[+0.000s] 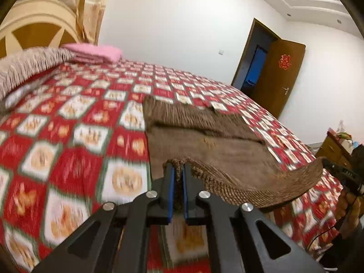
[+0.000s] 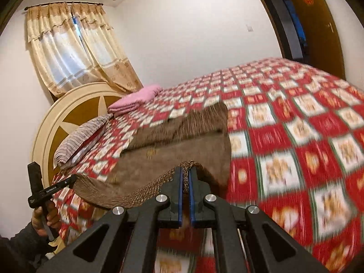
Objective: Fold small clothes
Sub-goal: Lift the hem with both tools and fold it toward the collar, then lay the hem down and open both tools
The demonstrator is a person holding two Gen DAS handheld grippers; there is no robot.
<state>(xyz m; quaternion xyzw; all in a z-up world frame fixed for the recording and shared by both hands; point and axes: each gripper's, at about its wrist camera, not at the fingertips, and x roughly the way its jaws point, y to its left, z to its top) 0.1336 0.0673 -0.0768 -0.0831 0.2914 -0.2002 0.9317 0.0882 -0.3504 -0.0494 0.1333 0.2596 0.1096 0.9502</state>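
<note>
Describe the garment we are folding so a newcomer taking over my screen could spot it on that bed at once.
Find the bed with the red checked bedspread. On it lies the brown knitted garment, its near ribbed hem pinched at one corner by the left gripper and at the other by the right gripper. Unlike the folded pink cloth and the striped pillow by the headboard, it is dark brown and partly lifted.

walls [image 1: 182, 22]: white | bed [image 1: 68, 118]: red checked cover, frame centre | headboard [image 2: 68, 118]: round, cream-brown, left | window curtains [image 2: 75, 45]: upper left, daylit | door [image 1: 277, 77]: brown, open, right
</note>
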